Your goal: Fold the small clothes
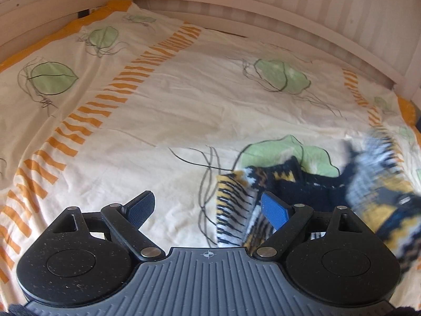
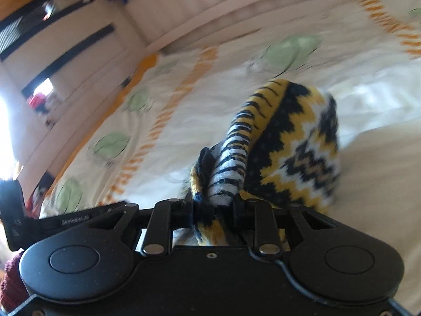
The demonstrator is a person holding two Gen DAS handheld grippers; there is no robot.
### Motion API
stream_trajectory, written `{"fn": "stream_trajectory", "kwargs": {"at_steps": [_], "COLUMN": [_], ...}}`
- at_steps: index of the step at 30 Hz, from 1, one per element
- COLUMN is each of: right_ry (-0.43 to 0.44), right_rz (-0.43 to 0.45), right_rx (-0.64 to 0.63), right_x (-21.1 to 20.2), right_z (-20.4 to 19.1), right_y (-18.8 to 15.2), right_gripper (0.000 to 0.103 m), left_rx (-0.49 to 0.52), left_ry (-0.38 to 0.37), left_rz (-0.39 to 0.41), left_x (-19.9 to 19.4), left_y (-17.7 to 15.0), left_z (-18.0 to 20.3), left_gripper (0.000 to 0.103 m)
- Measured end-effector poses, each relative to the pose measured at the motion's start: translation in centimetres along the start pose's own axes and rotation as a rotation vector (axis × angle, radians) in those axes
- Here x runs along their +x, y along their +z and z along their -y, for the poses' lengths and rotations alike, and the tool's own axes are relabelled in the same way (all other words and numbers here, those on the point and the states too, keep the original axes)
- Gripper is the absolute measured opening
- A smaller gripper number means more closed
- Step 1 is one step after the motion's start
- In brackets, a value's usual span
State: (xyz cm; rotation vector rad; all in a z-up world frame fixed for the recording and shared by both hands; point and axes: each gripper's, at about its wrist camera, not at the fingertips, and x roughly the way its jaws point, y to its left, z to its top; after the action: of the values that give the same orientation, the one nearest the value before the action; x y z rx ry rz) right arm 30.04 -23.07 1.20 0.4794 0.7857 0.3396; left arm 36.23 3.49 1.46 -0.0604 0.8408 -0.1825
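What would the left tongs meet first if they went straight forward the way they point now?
Probably the bedsheet. The left tongs stand open and empty, aimed down at bare sheet; the knitted garment lies just right of that line, though depth is unclear.

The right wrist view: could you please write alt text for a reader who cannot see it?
The right gripper is shut on a bunched edge of a knitted garment in navy, yellow and white zigzag, which hangs lifted over a bed. Below lies a cream bedsheet with green leaves and orange stripes; the picture is blurred.
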Motion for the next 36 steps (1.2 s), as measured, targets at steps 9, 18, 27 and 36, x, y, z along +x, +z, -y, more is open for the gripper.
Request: {"fn": "stream_trajectory", "kwargs": {"at_steps": [9,18,27,36], "right_ry": [-0.082,0.0,0.034,0.03], "right_rz": [-0.097,-0.05,0.088,-0.036], "right_rx": [-0.081,-0.059,0.011,-0.028], "right_x": [7.4,7.7,1.3,3.9], "right_z": [-3.1,-4.0,-1.3,-2.2], "right_y": [-4.6,-5.5,-6.0,-10.7], "right_gripper": [0.035,0.051,0.051,0.051], "left_rx": [-0.021,-0.011,-0.007,0.081], "left_ry": [0.025,0.03,0.036,0.018], "left_rz": [0.014,-0.002,-0.012,-0.031], "left_x": [-0.3,0.1,0.5,1.3], "left_y": [0.7,0.5,0.4,-0.8], "left_z": [-1.5,-1.4,-1.3,1.4], "left_gripper": [0.088,0.088,0.088,0.088]}}
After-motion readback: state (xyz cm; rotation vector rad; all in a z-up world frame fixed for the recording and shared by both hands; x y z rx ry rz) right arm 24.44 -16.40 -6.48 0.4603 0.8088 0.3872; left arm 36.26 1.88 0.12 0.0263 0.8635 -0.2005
